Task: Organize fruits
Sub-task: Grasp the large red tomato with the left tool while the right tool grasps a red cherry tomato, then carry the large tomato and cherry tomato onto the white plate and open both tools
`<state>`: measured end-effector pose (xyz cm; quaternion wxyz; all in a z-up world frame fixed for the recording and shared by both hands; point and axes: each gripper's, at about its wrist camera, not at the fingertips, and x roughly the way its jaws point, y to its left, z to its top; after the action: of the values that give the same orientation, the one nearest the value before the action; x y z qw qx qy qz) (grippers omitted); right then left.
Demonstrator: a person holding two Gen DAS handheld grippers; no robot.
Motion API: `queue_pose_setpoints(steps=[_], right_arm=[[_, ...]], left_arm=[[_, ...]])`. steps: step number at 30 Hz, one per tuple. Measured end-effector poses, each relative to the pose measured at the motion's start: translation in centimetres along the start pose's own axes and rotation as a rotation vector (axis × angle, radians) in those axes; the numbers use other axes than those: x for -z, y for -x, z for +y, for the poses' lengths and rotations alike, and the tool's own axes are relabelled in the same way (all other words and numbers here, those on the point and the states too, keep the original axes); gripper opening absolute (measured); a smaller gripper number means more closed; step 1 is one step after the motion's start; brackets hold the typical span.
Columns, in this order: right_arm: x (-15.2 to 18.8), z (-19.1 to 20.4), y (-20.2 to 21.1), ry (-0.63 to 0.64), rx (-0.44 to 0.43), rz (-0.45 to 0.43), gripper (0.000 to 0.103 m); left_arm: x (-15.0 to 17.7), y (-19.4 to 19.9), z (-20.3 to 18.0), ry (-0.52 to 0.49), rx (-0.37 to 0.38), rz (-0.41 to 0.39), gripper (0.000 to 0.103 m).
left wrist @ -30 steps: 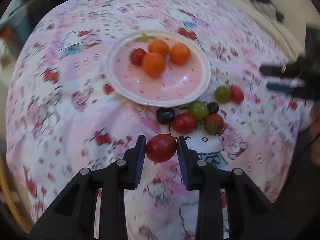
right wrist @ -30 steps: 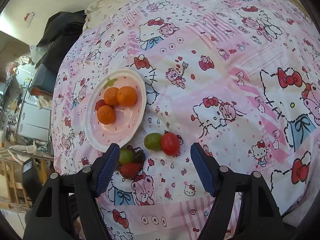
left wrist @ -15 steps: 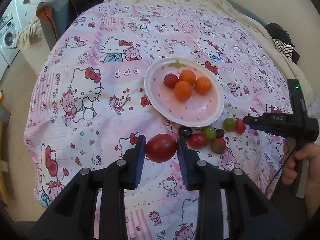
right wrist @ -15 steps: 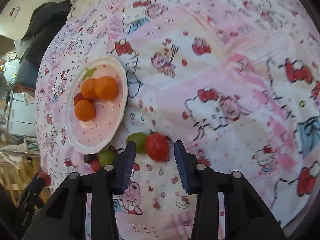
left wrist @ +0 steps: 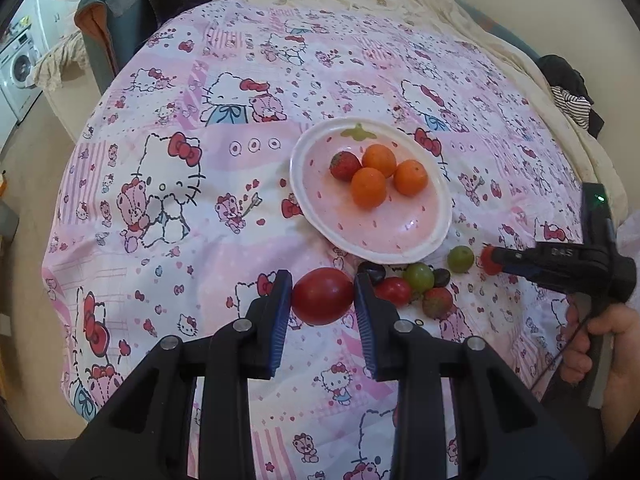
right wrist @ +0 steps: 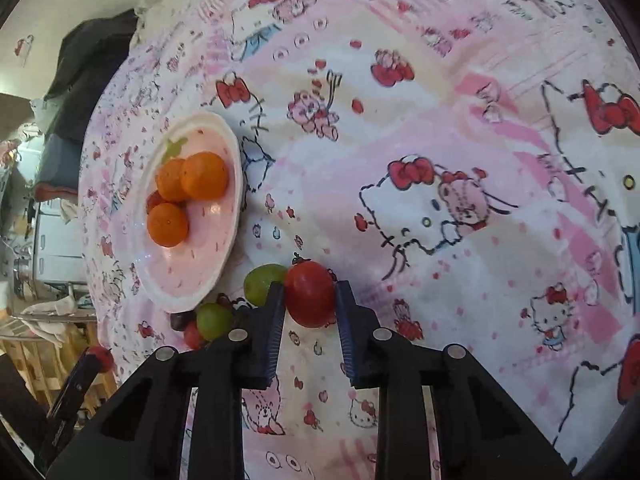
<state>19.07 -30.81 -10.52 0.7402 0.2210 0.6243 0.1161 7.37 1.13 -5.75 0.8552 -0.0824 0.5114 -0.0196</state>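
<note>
My left gripper (left wrist: 322, 297) is shut on a large red tomato (left wrist: 322, 295), held above the cloth near the pink plate (left wrist: 400, 240). The plate holds three oranges (left wrist: 369, 187) and a strawberry (left wrist: 344, 165). My right gripper (right wrist: 310, 300) is closed around a small red tomato (right wrist: 309, 294) on the cloth, with a green grape (right wrist: 262, 282) against its left finger. In the left wrist view the right gripper (left wrist: 494, 259) pinches that tomato to the right of the plate. Loose fruit (left wrist: 418, 276) lies below the plate.
The Hello Kitty cloth (left wrist: 224, 184) covers a bed. A dark chair (left wrist: 116, 24) and a washing machine (left wrist: 18, 68) stand at the far left. Dark clothes (left wrist: 568, 88) lie at the right edge. Wooden slats (right wrist: 36, 344) are beside the bed.
My right gripper has moved down to the small red tomato and closed its jaws on it. My left gripper has lifted away and back with the large tomato.
</note>
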Motion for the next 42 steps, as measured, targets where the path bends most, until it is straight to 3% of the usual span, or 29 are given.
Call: queue_pose_setpoints(steps=[8,18,28,34,42], right_arm=[[1.0,0.6,2.4,0.002,-0.076,-0.044,0.026],[1.2,2.7,5.7,0.033,-0.295,-0.14,0.026],[1.1,4.4,8.0,0.088,-0.437,-0.203,0.026],[0.2,6.1,8.6,0.153,-0.45,-0.223,0.027],[-1.8,7.7,7.9,0.19,-0.457,-0.212,0.027]], left_arm=[[0.3,-0.3,0.3,-0.008,-0.05,-0.029,0.028],[0.5,0.7,0.8,-0.004,-0.086,-0.08,0.028],[-1.4,3.0,0.6,0.015,-0.083,-0.17,0.027],[-3.6,4.0,-0.1,-0.023,-0.099,-0.219,0.027],[-6.2,3.5,-0.9,-0.068,-0.108,-0.224,0.027]])
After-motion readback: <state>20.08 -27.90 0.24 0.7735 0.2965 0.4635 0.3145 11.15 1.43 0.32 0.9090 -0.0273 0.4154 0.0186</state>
